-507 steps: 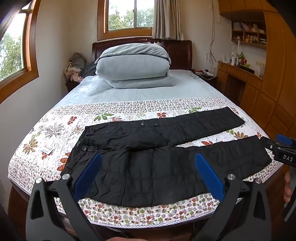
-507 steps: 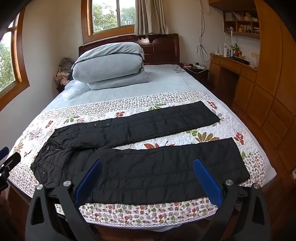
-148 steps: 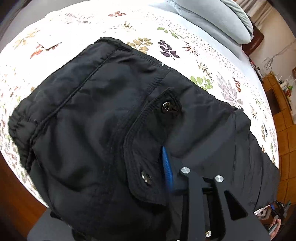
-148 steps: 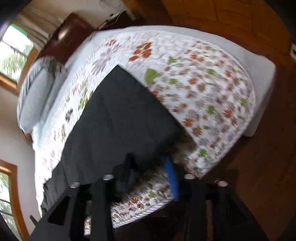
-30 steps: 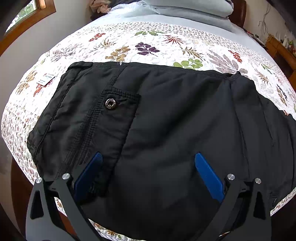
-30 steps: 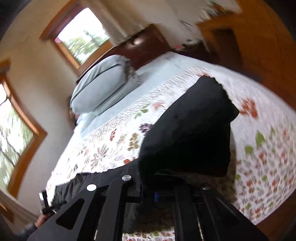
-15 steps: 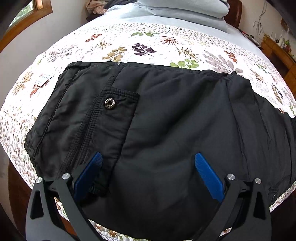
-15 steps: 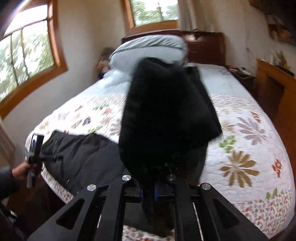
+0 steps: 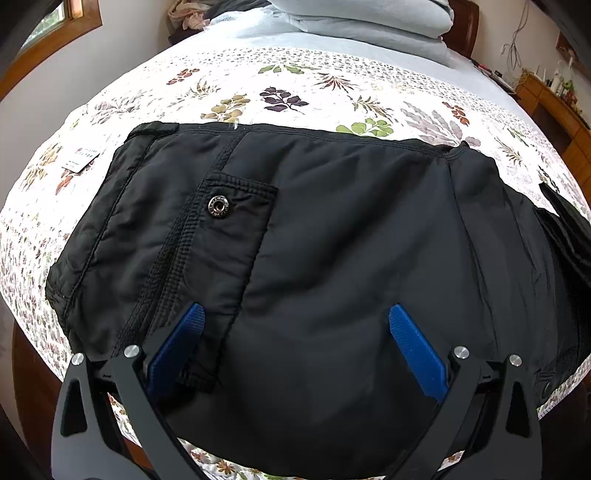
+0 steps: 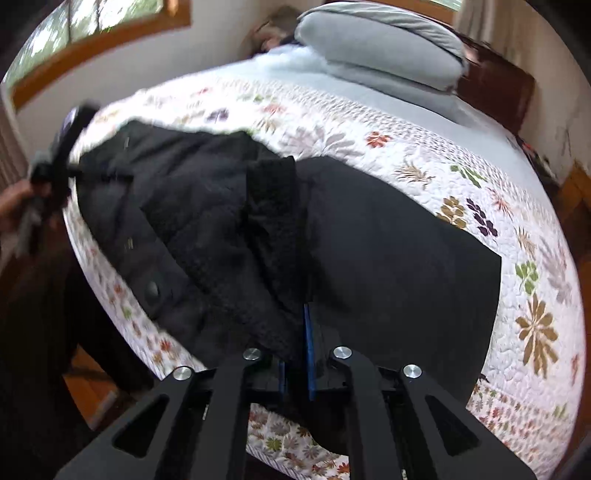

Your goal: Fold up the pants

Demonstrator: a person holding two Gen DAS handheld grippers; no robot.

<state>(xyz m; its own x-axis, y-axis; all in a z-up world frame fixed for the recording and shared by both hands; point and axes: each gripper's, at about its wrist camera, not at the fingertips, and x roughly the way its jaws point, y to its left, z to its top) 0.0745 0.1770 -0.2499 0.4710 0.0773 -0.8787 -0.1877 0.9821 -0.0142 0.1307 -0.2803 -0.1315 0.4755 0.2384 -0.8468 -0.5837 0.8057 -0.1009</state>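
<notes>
The black pants (image 9: 332, 229) lie folded lengthwise on the floral quilt (image 9: 295, 85), waistband at the left, a snap pocket (image 9: 236, 206) facing up. My left gripper (image 9: 295, 332) is open and empty, hovering just above the seat of the pants near the bed's front edge. My right gripper (image 10: 295, 354) is shut on the leg ends of the pants (image 10: 273, 221) and holds them over the waist part. The left gripper (image 10: 55, 166) shows blurred at the far left of the right wrist view.
Grey pillows (image 9: 369, 18) are stacked at the headboard (image 10: 495, 96). A paper tag (image 9: 81, 157) lies on the quilt left of the waistband. Wooden cabinets (image 9: 554, 107) stand at the right. The bed's front edge drops to a wooden floor (image 10: 96, 391).
My right gripper has carried the leg ends leftward and lowered them toward the waist. My left gripper has stayed open over the pants, drawing back slightly.
</notes>
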